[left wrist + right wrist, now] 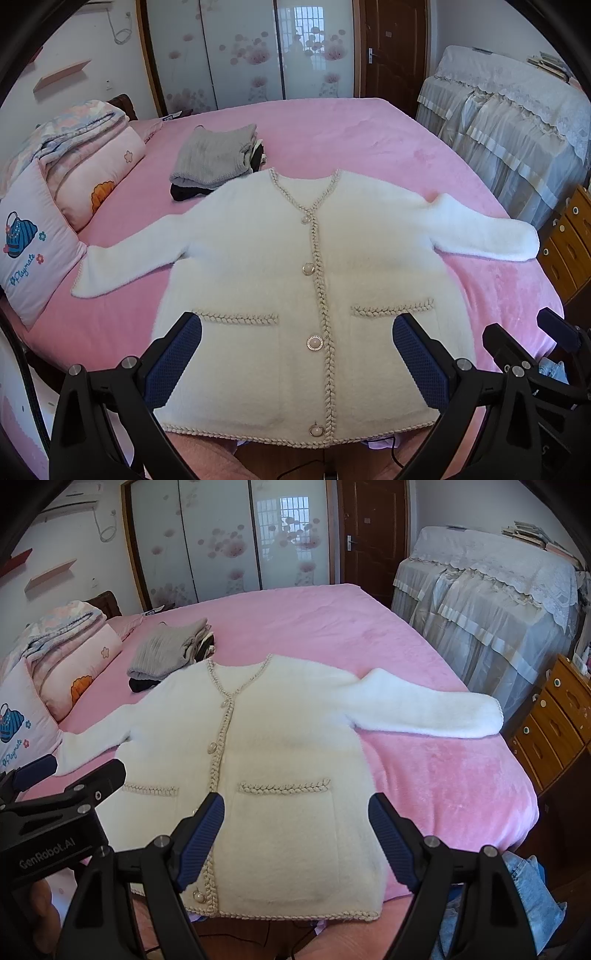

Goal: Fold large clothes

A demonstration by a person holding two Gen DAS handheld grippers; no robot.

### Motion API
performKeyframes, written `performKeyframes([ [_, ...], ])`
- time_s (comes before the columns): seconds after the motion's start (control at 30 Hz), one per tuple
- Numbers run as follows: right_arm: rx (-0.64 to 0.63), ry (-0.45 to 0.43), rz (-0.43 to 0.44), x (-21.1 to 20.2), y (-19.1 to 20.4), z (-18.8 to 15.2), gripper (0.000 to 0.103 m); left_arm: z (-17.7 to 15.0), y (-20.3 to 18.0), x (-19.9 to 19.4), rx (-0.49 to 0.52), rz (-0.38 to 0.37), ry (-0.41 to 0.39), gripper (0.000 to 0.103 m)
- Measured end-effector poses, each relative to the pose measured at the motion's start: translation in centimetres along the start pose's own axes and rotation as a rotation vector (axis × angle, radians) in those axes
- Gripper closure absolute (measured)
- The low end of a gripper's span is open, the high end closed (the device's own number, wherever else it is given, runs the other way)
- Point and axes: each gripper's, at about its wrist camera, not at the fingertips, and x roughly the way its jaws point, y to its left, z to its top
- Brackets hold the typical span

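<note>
We hold two black hand-held grippers with blue ribbed pads over a fluffy white buttoned cardigan with braided beige trim (258, 266), which lies face up and unfolded on a bed covered in a pink plush blanket (369, 136), its sleeves spread to either side and its hem at the near edge. Our left gripper (297, 354) hangs above the lower front of the cardigan with its jaws wide apart and nothing between them; our right gripper (295, 834) hangs the same way over the right-hand patch pocket, jaws wide and empty. In the right wrist view, the side of the left gripper's body reads "GenRobot.AI" in white letters. Behind the cardigan's collar sits a stack of folded clothes topped by a grey knit (214, 155), with dark garments underneath. At the left edge of the bed, a pale pink pillow printed with a blue handbag (27, 251) carries the word "Playmate".
</note>
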Motion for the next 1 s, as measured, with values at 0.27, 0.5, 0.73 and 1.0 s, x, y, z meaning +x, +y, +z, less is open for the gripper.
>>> performKeyframes([
  [0.27, -0.007, 0.004, 0.005, 0.3, 0.0, 0.2, 0.022, 0.2, 0.2, 0.3, -0.001, 0.003, 0.011, 0.0],
  [0.5, -0.012, 0.004, 0.007, 0.5, 0.2, 0.4, 0.022, 0.2, 0.2, 0.3, -0.001, 0.002, 0.011, 0.0],
  [0.73, -0.011, 0.008, 0.006, 0.6, 0.3, 0.4, 0.022, 0.2, 0.1, 0.3, -0.001, 0.002, 0.011, 0.0],
  [1.0, 0.012, 0.02, 0.008, 1.3, -0.4, 0.8, 0.022, 0.7, 0.3, 0.7, -0.004, 0.001, 0.018, 0.0],
])
